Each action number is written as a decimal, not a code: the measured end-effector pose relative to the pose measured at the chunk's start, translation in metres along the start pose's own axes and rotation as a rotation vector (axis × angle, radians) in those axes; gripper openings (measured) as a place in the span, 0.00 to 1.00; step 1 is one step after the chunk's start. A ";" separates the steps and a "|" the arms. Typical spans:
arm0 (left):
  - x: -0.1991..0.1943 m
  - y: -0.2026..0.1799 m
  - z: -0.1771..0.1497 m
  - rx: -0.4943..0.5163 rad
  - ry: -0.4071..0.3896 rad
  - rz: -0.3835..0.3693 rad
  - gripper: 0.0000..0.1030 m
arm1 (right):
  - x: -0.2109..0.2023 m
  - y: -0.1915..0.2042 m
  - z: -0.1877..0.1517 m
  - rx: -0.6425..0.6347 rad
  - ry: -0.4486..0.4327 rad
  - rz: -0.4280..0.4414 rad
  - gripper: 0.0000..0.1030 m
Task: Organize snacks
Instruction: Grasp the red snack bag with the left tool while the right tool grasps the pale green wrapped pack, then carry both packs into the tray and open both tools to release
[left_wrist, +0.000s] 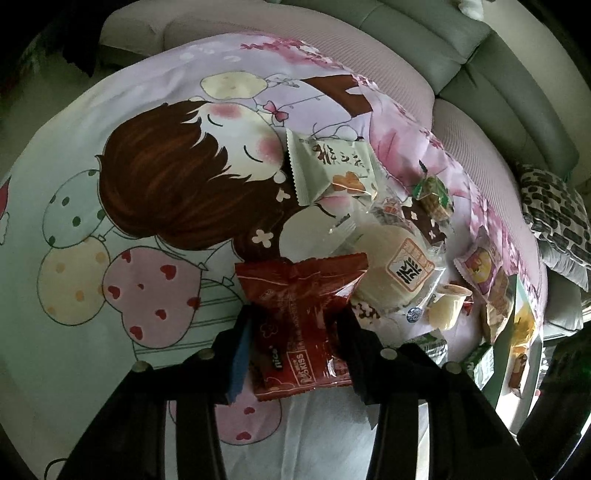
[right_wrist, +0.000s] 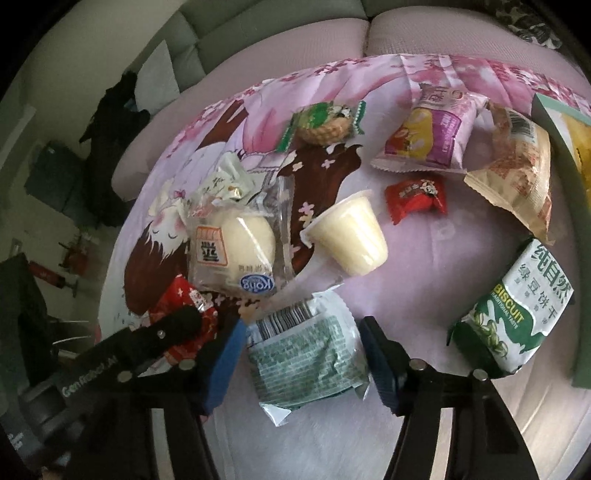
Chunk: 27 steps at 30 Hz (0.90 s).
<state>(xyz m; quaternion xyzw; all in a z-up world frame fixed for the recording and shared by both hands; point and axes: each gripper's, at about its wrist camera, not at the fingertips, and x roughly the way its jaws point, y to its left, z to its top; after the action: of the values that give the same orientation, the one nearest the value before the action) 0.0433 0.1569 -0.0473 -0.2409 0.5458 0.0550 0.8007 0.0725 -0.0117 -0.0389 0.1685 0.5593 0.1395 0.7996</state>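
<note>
While the left gripper (left_wrist: 299, 354) held the red snack pack (left_wrist: 301, 321), the green-white packet (right_wrist: 306, 354) lay right between the wide-open right gripper (right_wrist: 301, 363) fingers, pointing away

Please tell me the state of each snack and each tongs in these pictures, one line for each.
Left tongs: shut on red packet.
Red packet: gripped, sealed.
Right tongs: open around green-print packet.
Green-print packet: lying flat, barcode side up, sealed.
Pudding cup: tipped on its side, lid on.
Wrapped bun: lying flat, sealed.
</note>
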 end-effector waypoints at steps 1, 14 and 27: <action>0.000 0.001 0.000 -0.004 0.001 -0.003 0.45 | -0.001 -0.001 0.000 -0.006 0.003 0.003 0.65; -0.005 0.007 0.002 -0.005 -0.015 0.035 0.45 | -0.002 0.016 -0.014 -0.162 0.046 -0.089 0.67; -0.003 0.005 0.003 0.001 -0.016 0.041 0.46 | 0.004 0.035 -0.020 -0.302 0.047 -0.214 0.67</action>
<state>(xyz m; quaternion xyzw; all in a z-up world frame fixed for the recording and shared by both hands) 0.0426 0.1628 -0.0456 -0.2289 0.5443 0.0732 0.8038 0.0541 0.0237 -0.0336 -0.0171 0.5654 0.1401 0.8126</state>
